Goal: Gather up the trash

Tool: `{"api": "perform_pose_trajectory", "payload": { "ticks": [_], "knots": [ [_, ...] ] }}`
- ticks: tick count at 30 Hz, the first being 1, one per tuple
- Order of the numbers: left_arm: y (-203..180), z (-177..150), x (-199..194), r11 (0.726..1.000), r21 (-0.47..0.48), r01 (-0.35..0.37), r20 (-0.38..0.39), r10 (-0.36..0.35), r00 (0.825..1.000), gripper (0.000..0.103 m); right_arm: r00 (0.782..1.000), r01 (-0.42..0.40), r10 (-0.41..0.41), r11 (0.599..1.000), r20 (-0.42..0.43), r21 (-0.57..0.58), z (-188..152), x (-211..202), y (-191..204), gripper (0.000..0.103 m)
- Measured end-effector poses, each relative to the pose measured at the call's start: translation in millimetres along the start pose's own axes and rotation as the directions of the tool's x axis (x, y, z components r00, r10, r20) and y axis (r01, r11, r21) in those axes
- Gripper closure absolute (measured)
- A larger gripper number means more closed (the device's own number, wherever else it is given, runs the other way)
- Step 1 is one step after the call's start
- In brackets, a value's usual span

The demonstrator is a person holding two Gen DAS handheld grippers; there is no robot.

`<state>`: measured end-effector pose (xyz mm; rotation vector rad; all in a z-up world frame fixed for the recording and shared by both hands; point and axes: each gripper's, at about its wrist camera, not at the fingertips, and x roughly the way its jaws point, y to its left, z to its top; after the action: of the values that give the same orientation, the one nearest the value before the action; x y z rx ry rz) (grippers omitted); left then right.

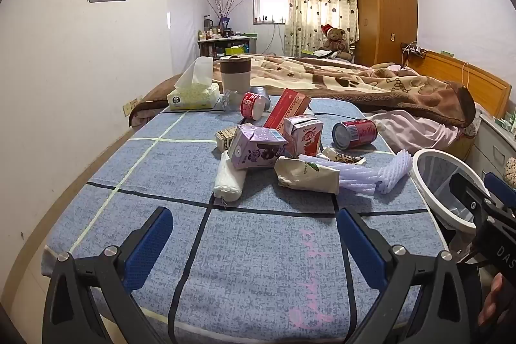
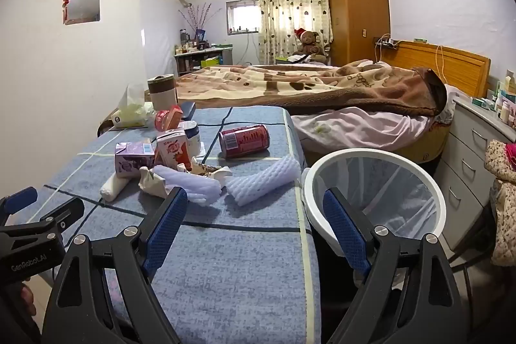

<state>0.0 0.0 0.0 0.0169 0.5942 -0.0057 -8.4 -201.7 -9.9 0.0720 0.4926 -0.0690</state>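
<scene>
Both your grippers hang empty with their fingers spread wide over the blue checked tabletop [image 1: 258, 263], and nothing is picked up yet. Ahead of the left gripper [image 1: 254, 242] lies the trash heap: the white paper roll [image 1: 228, 179] sits nearest, just beyond the left finger's tip, with the purple carton [image 1: 254, 149] behind it and the crumpled beige wrapper [image 1: 306, 174] toward the right finger. Take the nearest, loose piece first, and close across its narrow side. For your right gripper [image 2: 254, 221], the white foam net sleeve [image 2: 264, 181] lies just past the fingertips, the red can [image 2: 244, 140] farther on. The white bin [image 2: 374, 157] stands beside the right finger, off the tabletop's edge.
</scene>
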Motion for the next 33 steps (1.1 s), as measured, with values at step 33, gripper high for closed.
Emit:
{"api": "perform_pose_trajectory", "payload": {
  "ticks": [33],
  "knots": [
    [3.6,4.3,-2.5,1.000,-0.003,-0.006,0.004,0.006,1.000,0.000,1.000,0.003,-0.003,1.000,-0.002,-0.001,-0.1,-1.5,1.1,0.015]
  ]
}}
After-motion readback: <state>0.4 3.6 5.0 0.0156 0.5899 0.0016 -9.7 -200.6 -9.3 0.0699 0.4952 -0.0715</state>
